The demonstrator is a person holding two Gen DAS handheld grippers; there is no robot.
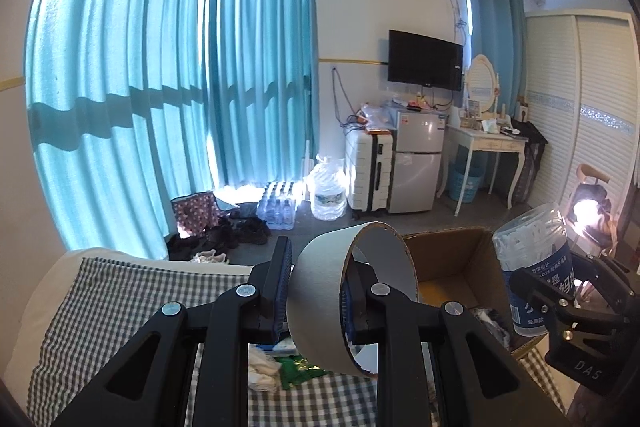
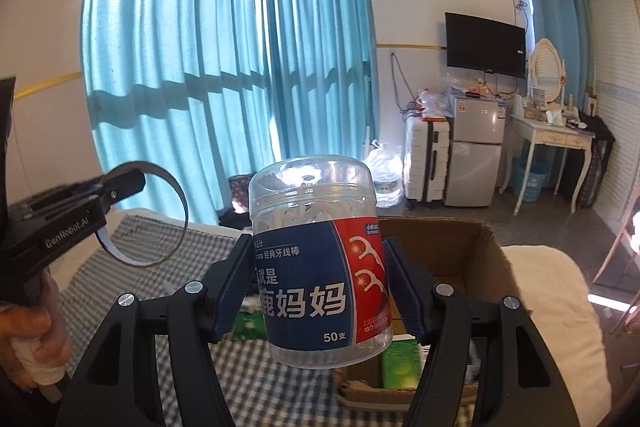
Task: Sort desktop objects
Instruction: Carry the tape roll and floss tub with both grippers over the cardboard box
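While the floss pick jar hangs pinched in the right tongs above a cardboard box, the left tongs clamp the wall of a cardboard ring. Both are raised over a checkered bedspread, facing teal curtains.

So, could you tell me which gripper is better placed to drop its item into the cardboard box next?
Probably the right gripper: its floss-pick jar hangs just before the open cardboard box, while the left gripper, holding the tape ring, sits further left.
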